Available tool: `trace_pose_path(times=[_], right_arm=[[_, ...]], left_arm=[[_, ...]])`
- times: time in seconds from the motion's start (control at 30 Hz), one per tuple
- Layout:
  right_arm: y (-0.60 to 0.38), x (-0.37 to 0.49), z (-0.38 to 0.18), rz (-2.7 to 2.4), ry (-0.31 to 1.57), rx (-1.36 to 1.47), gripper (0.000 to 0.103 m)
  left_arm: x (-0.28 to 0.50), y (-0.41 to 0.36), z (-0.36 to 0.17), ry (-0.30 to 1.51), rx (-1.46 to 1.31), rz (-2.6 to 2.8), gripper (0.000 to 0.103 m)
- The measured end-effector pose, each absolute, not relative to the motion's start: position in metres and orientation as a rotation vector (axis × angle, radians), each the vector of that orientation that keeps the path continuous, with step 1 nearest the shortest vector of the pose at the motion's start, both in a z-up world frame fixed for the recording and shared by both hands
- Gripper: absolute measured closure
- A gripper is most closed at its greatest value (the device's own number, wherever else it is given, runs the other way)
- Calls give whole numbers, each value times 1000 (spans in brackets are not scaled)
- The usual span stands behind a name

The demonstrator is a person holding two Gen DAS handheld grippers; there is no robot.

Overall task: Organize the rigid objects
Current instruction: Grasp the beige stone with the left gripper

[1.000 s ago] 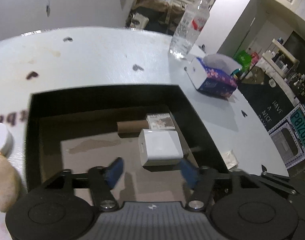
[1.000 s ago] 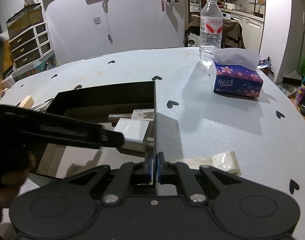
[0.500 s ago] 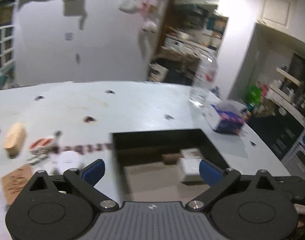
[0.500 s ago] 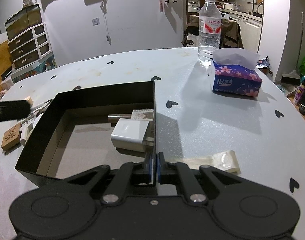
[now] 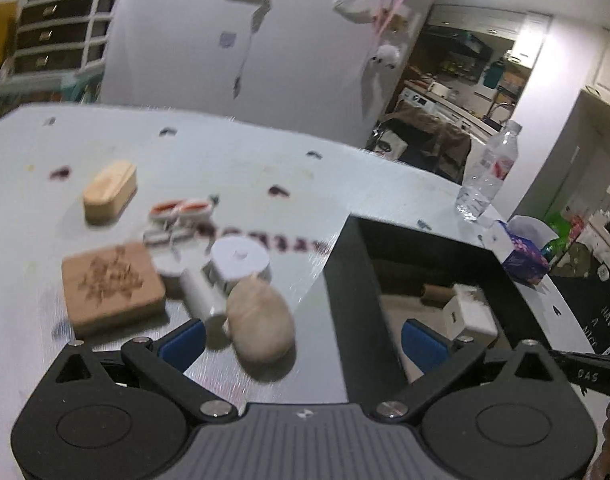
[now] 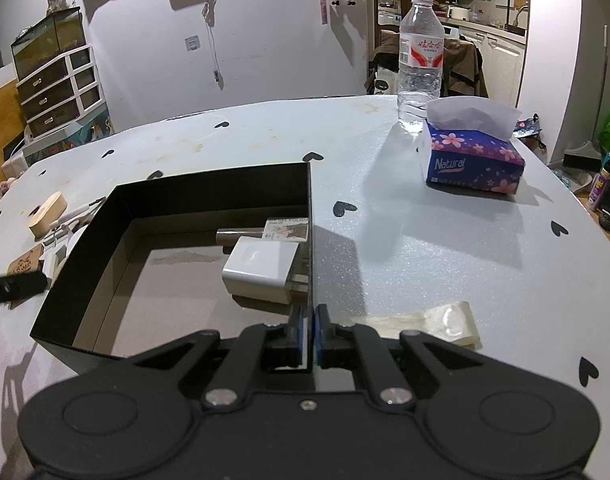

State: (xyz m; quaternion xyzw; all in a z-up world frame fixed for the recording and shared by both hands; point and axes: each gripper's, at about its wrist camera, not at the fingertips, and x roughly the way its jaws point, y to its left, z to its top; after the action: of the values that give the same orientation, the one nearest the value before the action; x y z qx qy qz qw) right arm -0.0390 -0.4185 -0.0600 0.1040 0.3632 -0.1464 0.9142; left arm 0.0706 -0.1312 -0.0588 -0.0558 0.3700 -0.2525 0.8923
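Box (image 6: 209, 184) sits mid-counter (image 6: 445, 248), right claw (image 6: 309, 330) clamped on its near right wall. Inside so far: white adapter (image 6: 261, 266), small carton (image 6: 287, 230), brown tube (image 6: 239, 235). Left claw (image 5: 301, 338) just opened wide, empty, over the loose pile left of the box: beige lump (image 5: 261, 324) nearest, then wood tile (image 5: 111, 288), white disc (image 5: 241, 258), wood block (image 5: 109, 192). Roughly half done; pile not yet packed.

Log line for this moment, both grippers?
left gripper: open, empty, over loose items | right gripper: shut on black box wall | white charger: in box
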Motion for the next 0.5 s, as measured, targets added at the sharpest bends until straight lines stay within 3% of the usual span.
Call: trace_pose_path(times=[0.23, 0.5], right_arm=[[-418, -39, -60, -301, 752, 214, 97], [-418, -38, -61, -301, 753, 214, 96]], left_arm=[[74, -132, -85, 837, -117, -533, 34], [94, -138, -91, 809, -121, -498, 37]])
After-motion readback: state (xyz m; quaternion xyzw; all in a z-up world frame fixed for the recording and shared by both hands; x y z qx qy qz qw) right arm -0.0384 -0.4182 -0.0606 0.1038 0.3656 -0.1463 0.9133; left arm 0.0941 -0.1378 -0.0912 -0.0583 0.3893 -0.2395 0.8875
